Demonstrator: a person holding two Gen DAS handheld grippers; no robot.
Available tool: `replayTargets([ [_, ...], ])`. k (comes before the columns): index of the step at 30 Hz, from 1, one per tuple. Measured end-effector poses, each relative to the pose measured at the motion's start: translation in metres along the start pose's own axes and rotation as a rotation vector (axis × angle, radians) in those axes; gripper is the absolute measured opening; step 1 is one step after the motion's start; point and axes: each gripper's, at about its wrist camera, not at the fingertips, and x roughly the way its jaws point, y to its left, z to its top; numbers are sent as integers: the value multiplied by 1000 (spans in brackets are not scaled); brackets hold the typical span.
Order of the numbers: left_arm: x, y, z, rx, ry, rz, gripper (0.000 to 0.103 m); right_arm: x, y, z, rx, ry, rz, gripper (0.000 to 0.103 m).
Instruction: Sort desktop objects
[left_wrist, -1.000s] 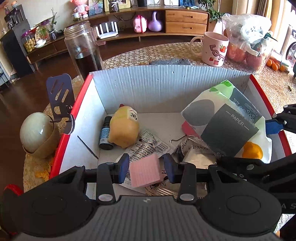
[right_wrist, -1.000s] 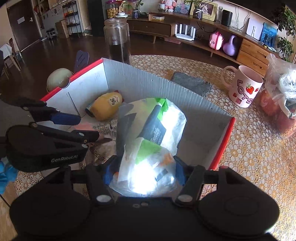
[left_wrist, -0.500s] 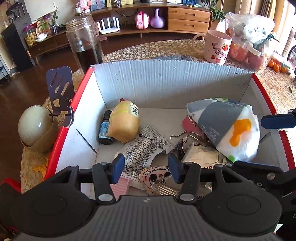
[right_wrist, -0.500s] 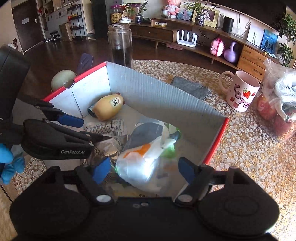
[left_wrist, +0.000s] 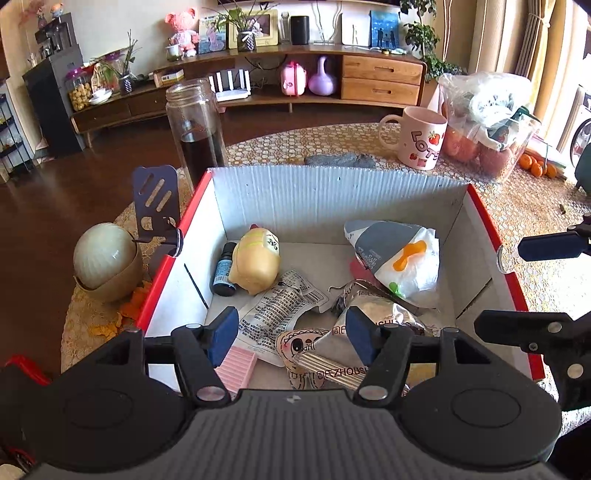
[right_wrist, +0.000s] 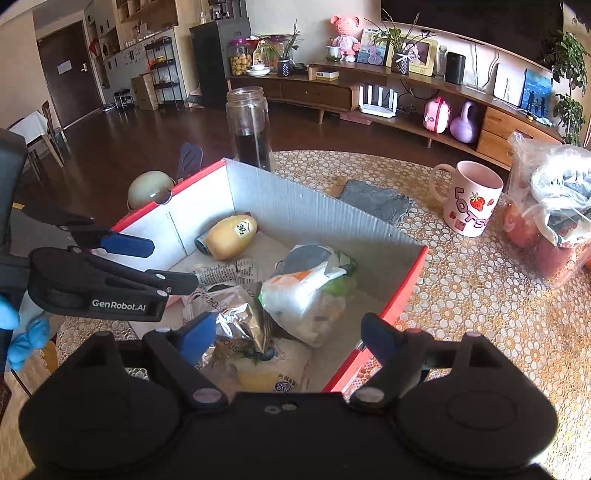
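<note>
A red-edged cardboard box (left_wrist: 332, 195) holds a yellow toy (left_wrist: 255, 260), a small dark bottle (left_wrist: 222, 271), printed packets, a silver foil packet (left_wrist: 373, 314), a pink pad (left_wrist: 236, 367) and a white tissue pack (left_wrist: 402, 258). My left gripper (left_wrist: 290, 334) is open and empty above the box's near side, the pink pad lying below it. My right gripper (right_wrist: 286, 336) is open and empty above the box's right corner, with the tissue pack (right_wrist: 306, 295) lying in the box (right_wrist: 369, 225) ahead of it.
A glass jar (left_wrist: 195, 129) stands behind the box, a pink mug (left_wrist: 421, 142) and a bag of fruit (left_wrist: 487, 129) at the back right. A round lidded bowl (left_wrist: 105, 258) and a dark slotted spatula (left_wrist: 157, 203) sit left of the box. A grey cloth (right_wrist: 376, 201) lies behind it.
My left gripper opened and let the pink pad drop into the box. My right gripper opened and released the tissue pack into the box. Both have pulled back and up.
</note>
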Motion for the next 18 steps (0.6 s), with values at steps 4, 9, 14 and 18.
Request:
replayTargets([
  [4, -16, -2, -5, -12, -27, 5, 71, -17, 3, -5, -21, -25, 19, 87],
  [9, -35, -6, -12, -28, -68, 6, 73, -34, 7, -13, -40, -63, 33, 88],
  [14, -50, -12, -17, -28, -105, 18, 80, -46, 7, -21, -39, -113, 45, 95],
  [18, -57, -19, -22, -16, -126, 40, 88, -55, 7, -26, -35, -153, 51, 98],
])
